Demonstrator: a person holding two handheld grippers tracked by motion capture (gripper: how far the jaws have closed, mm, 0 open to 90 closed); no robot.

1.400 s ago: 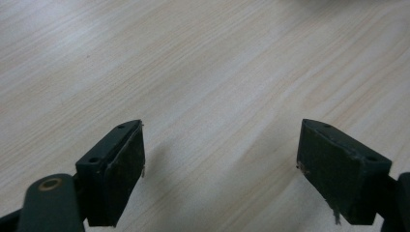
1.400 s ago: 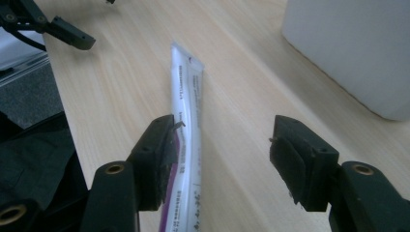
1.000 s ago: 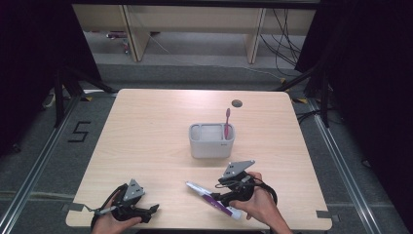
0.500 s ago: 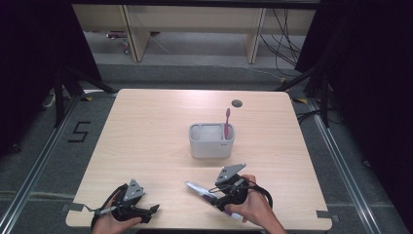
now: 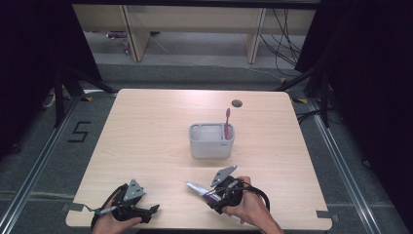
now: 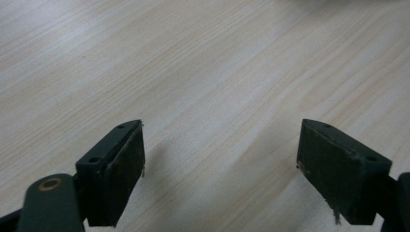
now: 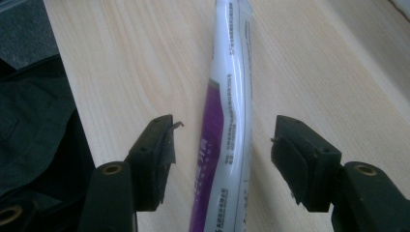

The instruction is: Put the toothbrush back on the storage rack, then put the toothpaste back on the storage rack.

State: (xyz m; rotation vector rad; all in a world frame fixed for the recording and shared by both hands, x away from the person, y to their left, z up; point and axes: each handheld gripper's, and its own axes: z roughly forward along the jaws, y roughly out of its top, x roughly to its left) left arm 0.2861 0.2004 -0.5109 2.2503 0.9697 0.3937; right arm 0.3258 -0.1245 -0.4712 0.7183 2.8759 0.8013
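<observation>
At the far left, well to the left of the grey holder and nearer to the person, the left gripper rests low over the wooden table, held in the person's left hand. In the left gripper view its two black jaws stand wide apart, and between them there is only the bare wood of the table. Nothing touches the pads.

Going to the right, the toothpaste tube lies flat on the table in front of the grey holder, on the person's side of it and apart from it. The tube is white with a purple part, and it lies at a slant, with one end pointing away to the left of the holder.

Just to the right of that, also in front of the holder, is the right gripper in the person's right hand. In the right gripper view the tube runs straight up between the two jaws. The jaws are set around it at a middle width, and a gap of wood shows on each side, so the pads do not press on the tube.

The grey holder itself stands upright near the middle of the table. A pink toothbrush stands in its right compartment.
</observation>
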